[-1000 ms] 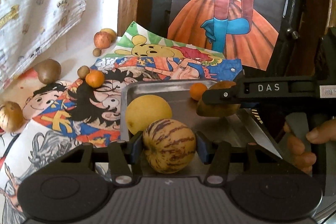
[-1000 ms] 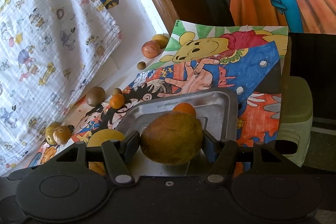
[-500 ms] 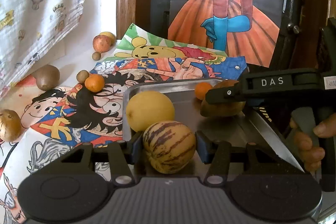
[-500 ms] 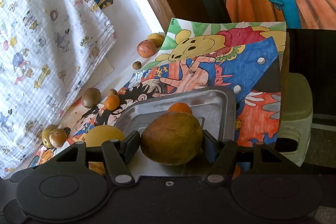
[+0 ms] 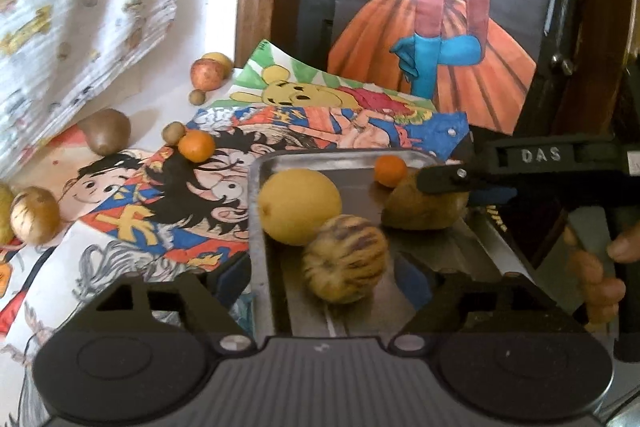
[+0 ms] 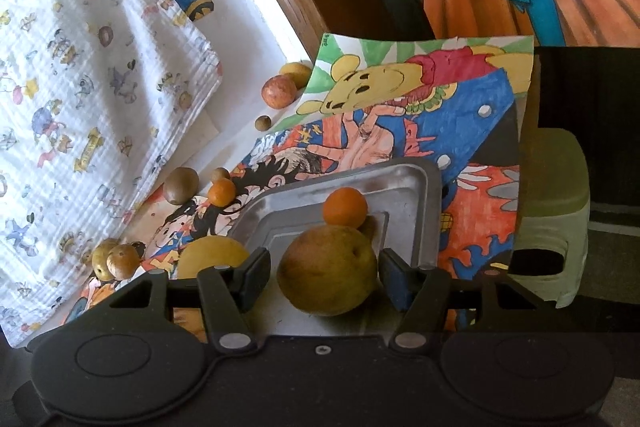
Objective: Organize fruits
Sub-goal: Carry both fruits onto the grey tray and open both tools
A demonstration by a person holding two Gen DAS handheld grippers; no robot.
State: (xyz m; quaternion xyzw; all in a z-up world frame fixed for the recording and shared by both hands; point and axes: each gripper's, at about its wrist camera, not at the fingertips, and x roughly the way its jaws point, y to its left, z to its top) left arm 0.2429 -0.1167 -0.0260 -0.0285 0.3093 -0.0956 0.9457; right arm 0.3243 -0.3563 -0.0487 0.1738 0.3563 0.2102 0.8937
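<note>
A metal tray (image 5: 256,187) (image 6: 434,187) lies on colourful cartoon drawings. In it rest a striped yellow melon (image 5: 344,259), a round yellow fruit (image 5: 300,205) (image 6: 212,255), a small orange (image 5: 390,170) (image 6: 345,207) and a brownish-yellow fruit (image 5: 424,207) (image 6: 328,271). My left gripper (image 5: 322,281) is wide open, and the striped melon lies free between its fingers. My right gripper (image 6: 325,277) (image 5: 460,183) is open, with a thin gap on each side of the brownish-yellow fruit.
Loose fruit lies left of the tray: an orange (image 5: 196,145), a brown fruit (image 5: 105,131), a reddish fruit (image 5: 206,75) and small brown ones (image 5: 34,215). A patterned cloth (image 6: 80,67) hangs at the left. A green stool (image 6: 556,195) stands right. A hand (image 5: 596,275) holds the right gripper.
My left gripper has opened wide and let go of the striped melon, which now lies in the tray. My right gripper's fingers have parted from the brownish-yellow fruit.
</note>
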